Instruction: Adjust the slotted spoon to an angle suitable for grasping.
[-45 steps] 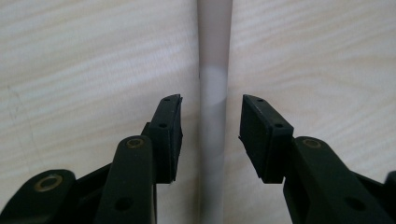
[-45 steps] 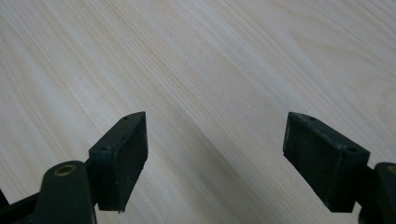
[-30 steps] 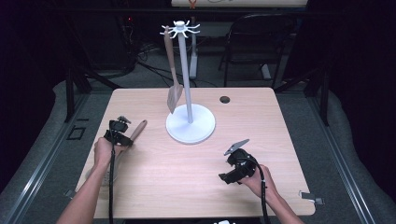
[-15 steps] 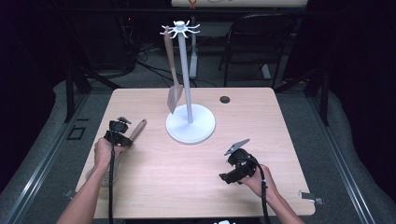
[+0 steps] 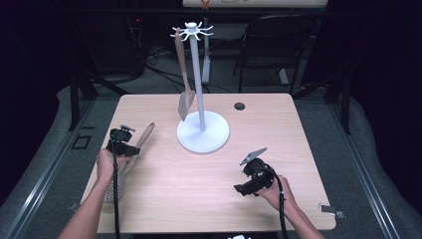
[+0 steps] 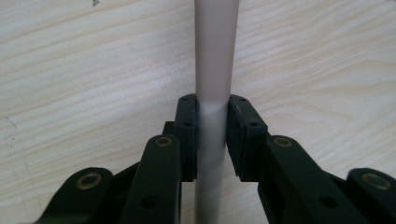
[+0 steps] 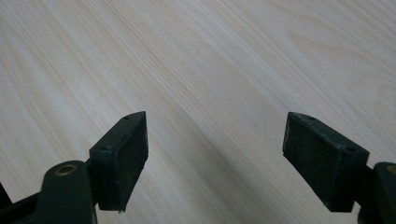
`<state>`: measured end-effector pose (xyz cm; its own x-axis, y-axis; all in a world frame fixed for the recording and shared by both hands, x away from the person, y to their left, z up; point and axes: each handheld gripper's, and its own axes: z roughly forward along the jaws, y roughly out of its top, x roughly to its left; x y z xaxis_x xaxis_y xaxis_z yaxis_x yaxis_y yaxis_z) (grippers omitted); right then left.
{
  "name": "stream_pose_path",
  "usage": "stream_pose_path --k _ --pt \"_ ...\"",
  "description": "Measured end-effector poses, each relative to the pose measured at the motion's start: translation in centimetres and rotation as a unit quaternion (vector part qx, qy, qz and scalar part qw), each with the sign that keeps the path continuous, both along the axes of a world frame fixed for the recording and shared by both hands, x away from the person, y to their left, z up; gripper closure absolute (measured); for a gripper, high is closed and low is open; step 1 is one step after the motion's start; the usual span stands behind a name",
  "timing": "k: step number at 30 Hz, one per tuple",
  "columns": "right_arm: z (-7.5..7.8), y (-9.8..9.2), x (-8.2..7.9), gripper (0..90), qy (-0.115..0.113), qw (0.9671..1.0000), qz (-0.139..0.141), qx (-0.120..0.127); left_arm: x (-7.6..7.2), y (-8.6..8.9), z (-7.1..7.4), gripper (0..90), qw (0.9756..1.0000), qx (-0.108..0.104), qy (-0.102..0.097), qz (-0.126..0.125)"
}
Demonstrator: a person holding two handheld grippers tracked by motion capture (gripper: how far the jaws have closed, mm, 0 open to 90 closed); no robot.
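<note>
Your utensil (image 5: 130,157) lies flat near the left edge of the table (image 5: 298,149): a pale, round handle (image 6: 215,70) pointing toward the white stand (image 5: 203,132), its perforated head near your forearm. Your left gripper (image 5: 123,148) has just been closing, and its pads now clamp that handle on both sides. A spatula (image 5: 183,84) hangs from the stand's hooks. Bare wood lies between handle and stand base. Your right gripper (image 5: 251,180), jaws wide apart over empty wood, sits well apart near the right front.
</note>
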<state>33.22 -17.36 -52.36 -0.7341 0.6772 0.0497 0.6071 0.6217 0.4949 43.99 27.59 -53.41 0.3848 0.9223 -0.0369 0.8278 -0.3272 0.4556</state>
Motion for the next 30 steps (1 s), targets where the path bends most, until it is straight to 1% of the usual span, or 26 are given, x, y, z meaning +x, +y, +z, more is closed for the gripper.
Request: stream_pose_path --k 3,5,7,8,10,11,14,16,18,24,25,28,30 --pt "0.0 0.0 0.0 22.4 0.000 1.0000 0.001 0.000 -0.4 0.1 0.2 75.0 0.9999 -0.010 -0.008 -0.001" --pt "0.0 0.0 0.0 22.4 0.000 1.0000 0.001 0.000 -0.6 0.0 0.4 74.9 0.9998 -0.013 -0.013 -0.001" --pt "0.0 0.0 0.0 22.4 0.001 1.0000 0.001 0.001 -0.8 0.0 0.6 74.9 0.9998 -0.011 -0.015 -0.006" --pt "-0.1 0.1 0.0 22.4 0.001 1.0000 0.000 0.005 -0.9 0.0 0.7 74.9 0.9998 -0.011 -0.016 -0.007" --pt "0.0 0.0 0.0 22.4 0.001 1.0000 0.003 0.002 -1.0 -0.1 0.7 75.0 0.9998 -0.011 -0.017 -0.007" --pt "0.0 0.0 0.0 22.4 0.001 1.0000 0.003 0.002 -1.0 -0.1 0.7 75.0 0.9997 -0.014 -0.018 -0.007" --pt "0.0 0.0 0.0 22.3 0.001 1.0000 0.000 0.005 -1.2 -0.3 0.8 75.1 0.9996 -0.012 -0.024 -0.012" --pt "0.0 0.0 0.0 22.4 0.001 1.0000 0.000 0.005 -1.3 -0.3 0.8 75.1 0.9996 -0.012 -0.024 -0.010" --pt "0.0 0.0 0.1 22.2 0.002 1.0000 0.002 0.003 -1.5 -0.5 0.9 75.1 0.9994 -0.012 -0.028 -0.017" --pt "0.0 0.0 0.2 21.8 0.004 1.0000 0.002 0.004 -1.7 -0.6 1.2 75.1 0.9989 -0.019 -0.034 -0.025" --pt "-0.1 0.0 0.2 21.4 0.003 1.0000 0.001 0.005 -1.8 -0.7 1.2 75.2 0.9987 -0.021 -0.038 -0.027" --pt "-0.1 0.0 0.2 21.3 0.004 1.0000 0.003 0.004 -1.9 -0.9 1.3 75.2 0.9985 -0.024 -0.042 -0.027" --pt "-0.1 0.0 0.2 20.7 0.005 1.0000 0.003 0.007 -2.0 -1.0 1.5 75.2 0.9981 -0.026 -0.045 -0.031"
